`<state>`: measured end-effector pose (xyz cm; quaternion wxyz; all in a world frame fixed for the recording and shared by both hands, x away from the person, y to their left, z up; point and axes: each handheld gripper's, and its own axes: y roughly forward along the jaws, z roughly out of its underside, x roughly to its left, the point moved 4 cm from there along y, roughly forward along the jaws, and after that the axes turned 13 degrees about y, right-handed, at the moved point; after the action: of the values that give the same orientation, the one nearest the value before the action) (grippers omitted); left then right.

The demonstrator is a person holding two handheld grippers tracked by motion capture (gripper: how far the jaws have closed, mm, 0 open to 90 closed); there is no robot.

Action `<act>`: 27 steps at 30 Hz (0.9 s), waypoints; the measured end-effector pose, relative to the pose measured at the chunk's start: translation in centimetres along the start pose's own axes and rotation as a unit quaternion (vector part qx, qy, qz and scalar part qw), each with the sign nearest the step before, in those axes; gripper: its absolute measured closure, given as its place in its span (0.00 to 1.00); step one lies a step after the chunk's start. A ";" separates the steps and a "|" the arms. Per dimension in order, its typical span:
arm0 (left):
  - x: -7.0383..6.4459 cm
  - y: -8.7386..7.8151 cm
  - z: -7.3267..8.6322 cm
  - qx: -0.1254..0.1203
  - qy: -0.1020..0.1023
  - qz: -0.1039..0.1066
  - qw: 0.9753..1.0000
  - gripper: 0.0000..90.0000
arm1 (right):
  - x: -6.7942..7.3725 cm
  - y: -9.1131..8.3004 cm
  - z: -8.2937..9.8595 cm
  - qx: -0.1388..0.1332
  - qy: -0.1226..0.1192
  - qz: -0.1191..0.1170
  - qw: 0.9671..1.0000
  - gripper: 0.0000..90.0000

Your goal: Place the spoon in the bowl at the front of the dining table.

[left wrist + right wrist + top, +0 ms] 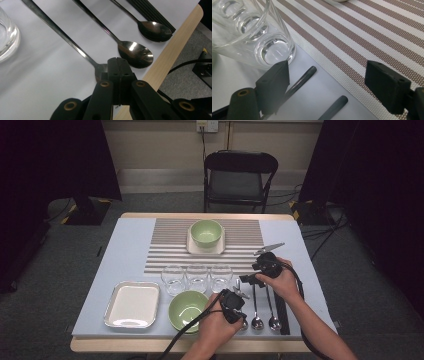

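The desk [125, 250] carries a pale blue sheet, and on it at twelve o'clock lies a striped mat [170, 247]. A green bowl [206, 232] stands on a white square plate [192, 247] at the mat's middle. At eight o'clock on the desk sits a white tray [132, 304], and just to its three o'clock side a second green bowl [186, 309]. Three clear glasses [197, 278] stand in a row between that bowl and the mat.

At five o'clock on the desk lie three spoons side by side, bowls toward the near edge, with a bundle of black chopsticks [282, 312] beside them on the right. The left tongs [242, 292] are pressed together, with nothing between them; in the left gripper view the left tongs [119, 65] hang right over the bowl of the leftmost spoon [62, 35]. The middle spoon [135, 52] and the right spoon [155, 29] lie untouched beyond.

The right tongs [242, 279] are spread wide. In the right gripper view the right tongs [327, 77] straddle two dark spoon handle tips [308, 73], with the rightmost glass [269, 47] just beside the left-hand jaw and the mat's edge under the other.
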<state>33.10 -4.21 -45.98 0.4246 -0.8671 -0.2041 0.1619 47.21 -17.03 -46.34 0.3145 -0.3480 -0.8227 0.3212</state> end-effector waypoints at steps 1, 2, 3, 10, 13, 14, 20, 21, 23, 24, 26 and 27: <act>-0.1 0.0 0.0 0.000 -0.002 0.000 1.000 1.00 | 0.0 0.0 0.0 -0.001 -0.001 0.000 1.000 0.21; -0.1 0.1 0.0 0.000 -0.001 0.001 1.000 1.00 | 0.0 0.0 0.0 0.000 0.000 0.000 1.000 0.21; -0.2 0.2 0.0 -0.002 0.000 0.003 1.000 1.00 | 0.0 0.0 0.0 -0.002 -0.002 -0.002 1.000 0.21; -0.4 0.4 0.3 0.003 0.001 0.001 1.000 1.00 | 0.0 0.1 0.5 0.003 -0.004 -0.005 1.000 0.21; -0.5 0.5 0.3 0.005 0.001 0.002 1.000 1.00 | 0.0 0.1 0.6 0.002 -0.004 -0.006 1.000 0.21; -0.5 0.4 0.3 0.002 0.000 0.001 1.000 1.00 | 0.0 0.1 0.6 0.004 -0.002 -0.004 1.000 0.21; -0.8 0.6 0.4 0.000 0.001 0.006 1.000 1.00 | 0.2 0.2 0.8 0.006 -0.005 -0.005 1.000 0.22; -0.9 0.7 0.4 -0.005 -0.003 0.005 1.000 1.00 | 0.2 0.3 0.9 0.005 -0.007 -0.007 1.000 0.22; -0.9 0.8 0.6 -0.003 -0.002 0.007 1.000 1.00 | 0.2 0.3 1.0 0.005 -0.007 -0.007 1.000 0.22; -1.0 0.8 0.6 -0.004 -0.004 0.005 1.000 1.00 | 0.2 0.3 1.1 0.008 -0.006 -0.006 1.000 0.22; -1.0 0.9 0.7 -0.001 -0.002 0.007 1.000 1.00 | 0.2 0.3 1.1 0.007 -0.008 -0.006 1.000 0.22; -1.1 1.0 0.8 0.002 -0.001 0.006 1.000 1.00 | 0.2 0.3 1.2 0.007 -0.007 -0.008 1.000 0.22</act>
<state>32.04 -4.79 -47.13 0.4256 -0.8671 -0.1991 0.1654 46.35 -17.08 -47.19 0.3136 -0.3367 -0.8254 0.3271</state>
